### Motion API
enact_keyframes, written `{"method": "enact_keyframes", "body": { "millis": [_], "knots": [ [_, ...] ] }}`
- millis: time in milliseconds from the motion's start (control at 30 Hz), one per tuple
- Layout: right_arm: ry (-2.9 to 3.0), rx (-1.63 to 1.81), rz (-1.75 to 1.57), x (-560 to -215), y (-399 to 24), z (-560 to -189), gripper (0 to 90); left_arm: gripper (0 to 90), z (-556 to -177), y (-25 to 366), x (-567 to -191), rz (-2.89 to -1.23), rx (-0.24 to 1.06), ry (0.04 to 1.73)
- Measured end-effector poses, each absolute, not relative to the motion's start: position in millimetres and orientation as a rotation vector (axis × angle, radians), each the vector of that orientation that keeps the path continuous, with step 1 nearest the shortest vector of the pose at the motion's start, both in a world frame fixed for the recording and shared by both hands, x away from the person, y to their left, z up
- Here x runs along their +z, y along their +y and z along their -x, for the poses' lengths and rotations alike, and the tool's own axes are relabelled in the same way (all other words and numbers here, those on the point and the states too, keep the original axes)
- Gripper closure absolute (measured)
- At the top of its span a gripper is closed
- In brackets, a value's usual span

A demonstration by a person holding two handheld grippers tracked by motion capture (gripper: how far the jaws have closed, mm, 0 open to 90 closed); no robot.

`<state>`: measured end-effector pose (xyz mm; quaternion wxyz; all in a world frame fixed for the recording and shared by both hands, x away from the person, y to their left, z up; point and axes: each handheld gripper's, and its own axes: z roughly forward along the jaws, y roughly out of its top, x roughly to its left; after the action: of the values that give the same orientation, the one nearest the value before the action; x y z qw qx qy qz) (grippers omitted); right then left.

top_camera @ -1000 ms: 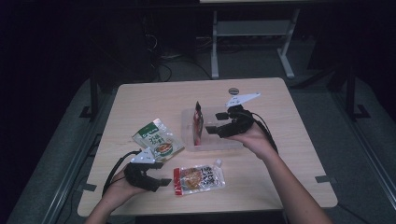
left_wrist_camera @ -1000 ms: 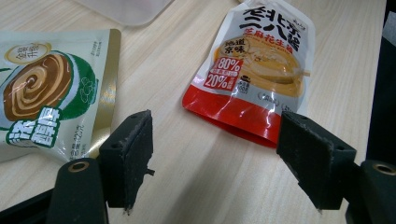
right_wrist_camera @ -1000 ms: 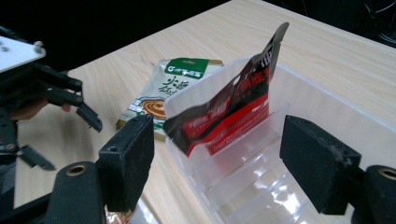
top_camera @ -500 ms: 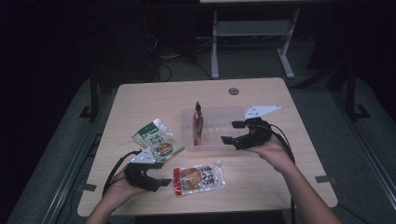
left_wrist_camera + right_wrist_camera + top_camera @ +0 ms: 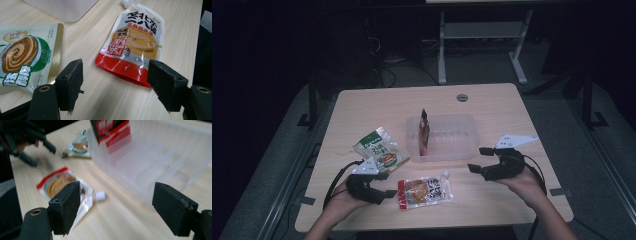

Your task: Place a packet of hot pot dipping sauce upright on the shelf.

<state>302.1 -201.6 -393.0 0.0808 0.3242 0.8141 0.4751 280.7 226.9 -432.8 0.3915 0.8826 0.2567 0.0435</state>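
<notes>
A clear plastic bin [image 5: 457, 137] with dividers sits mid-table, and a red packet [image 5: 424, 131] stands upright in its left slot. Left of the bin a green-and-white pouch [image 5: 381, 150] lies flat. A red spouted sauce pouch [image 5: 424, 190] lies near the front edge. My left gripper [image 5: 388, 186] rests just left of that pouch, open, its jaws pointing at the red bottom edge [image 5: 136, 42] without touching it. My right gripper [image 5: 478, 160] hovers open at the bin's front right corner, empty, facing the bin wall [image 5: 160, 157] and the spouted pouch [image 5: 62, 185].
The wooden table [image 5: 362, 110] has a small round grommet [image 5: 462, 97] at the back. In the right gripper view the green pouch [image 5: 77, 147] lies beyond the bin's corner. A white frame [image 5: 482, 35] stands on the dark floor behind the table.
My right gripper has pulled away from above the bin, moving right and toward the front edge, a little lower. The left gripper and the pouches have stayed put.
</notes>
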Motion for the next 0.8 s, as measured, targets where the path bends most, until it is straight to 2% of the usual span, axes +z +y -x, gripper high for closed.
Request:
{"method": "enact_keyframes", "body": {
  "millis": [333, 567, 633, 667, 700, 733, 767, 800],
  "knots": [
    [2.508, 1.354, -0.992, -418, -213, -274, 19.8, 31.7, -275, 221, -428, -2.243, 0.119, 0.636],
    [2.598, 1.29, -1.007, -441, -225, -261, 18.3, 42.1, -272, 215, -424, -2.221, 0.125, 0.619],
    [2.623, 1.26, -1.005, -444, -225, -263, 18.2, 48.7, -271, 213, -424, -2.219, 0.111, 0.619],
    [2.631, 1.242, -1.001, -446, -223, -264, 18.2, 57.8, -271, 212, -424, -2.231, 0.093, 0.607],
    [2.631, 1.237, -1.004, -446, -222, -264, 18.2, 62.7, -271, 212, -424, -2.231, 0.093, 0.607],
    [2.631, 1.237, -1.004, -446, -222, -264, 18.2, 62.7, -271, 210, -425, -2.246, 0.088, 0.609],
    [2.638, 1.251, -0.984, -446, -219, -264, 18.2, 74.9, -271, 209, -426, -2.264, 0.085, 0.604],
    [2.64, 1.252, -0.982, -446, -218, -263, 18.2, 78.9, -271, 207, -427, -2.277, 0.077, 0.606]
  ]
}}
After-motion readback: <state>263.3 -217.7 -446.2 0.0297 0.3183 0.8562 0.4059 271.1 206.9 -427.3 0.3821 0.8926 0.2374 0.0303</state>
